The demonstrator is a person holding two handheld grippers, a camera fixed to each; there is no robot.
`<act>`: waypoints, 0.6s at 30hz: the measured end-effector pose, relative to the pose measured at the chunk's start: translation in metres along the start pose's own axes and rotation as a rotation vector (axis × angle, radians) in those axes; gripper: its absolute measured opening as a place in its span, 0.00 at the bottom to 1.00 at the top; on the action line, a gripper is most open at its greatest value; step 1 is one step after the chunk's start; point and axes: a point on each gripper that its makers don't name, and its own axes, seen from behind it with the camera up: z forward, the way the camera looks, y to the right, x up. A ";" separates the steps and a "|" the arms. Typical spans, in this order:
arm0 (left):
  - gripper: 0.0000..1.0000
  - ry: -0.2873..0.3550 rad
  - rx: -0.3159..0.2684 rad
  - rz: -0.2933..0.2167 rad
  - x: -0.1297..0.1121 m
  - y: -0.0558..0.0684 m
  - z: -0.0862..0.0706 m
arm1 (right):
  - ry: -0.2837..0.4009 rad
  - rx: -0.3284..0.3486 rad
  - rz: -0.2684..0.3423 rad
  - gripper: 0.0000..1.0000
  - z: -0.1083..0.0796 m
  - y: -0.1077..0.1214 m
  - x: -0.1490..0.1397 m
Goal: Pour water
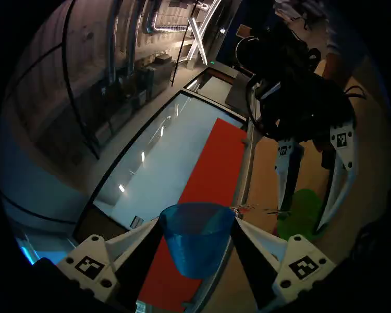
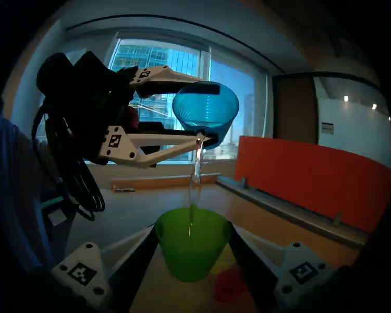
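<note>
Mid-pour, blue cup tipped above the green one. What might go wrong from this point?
The water stream is thin and drops through open air from the blue cup into the green cup; a slight sideways drift could spill it on the wooden table. The green cup hangs in the right gripper by its sides alone and gets heavier as it fills, so it might slip.

Close opposed views, sharing green cup (image 2: 191, 250)
</note>
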 end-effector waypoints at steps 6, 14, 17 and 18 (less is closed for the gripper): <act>0.87 -0.002 0.004 0.018 0.001 -0.002 0.001 | -0.001 -0.002 -0.006 0.93 -0.001 0.001 0.000; 0.87 0.001 0.006 0.045 0.003 -0.004 0.000 | 0.000 -0.003 -0.012 0.93 0.000 0.002 0.001; 0.87 0.001 0.006 0.059 0.003 -0.005 -0.001 | 0.001 -0.002 -0.012 0.93 0.000 0.002 0.002; 0.87 0.001 0.007 0.064 0.004 -0.006 -0.001 | 0.001 -0.002 -0.012 0.93 0.000 0.002 0.002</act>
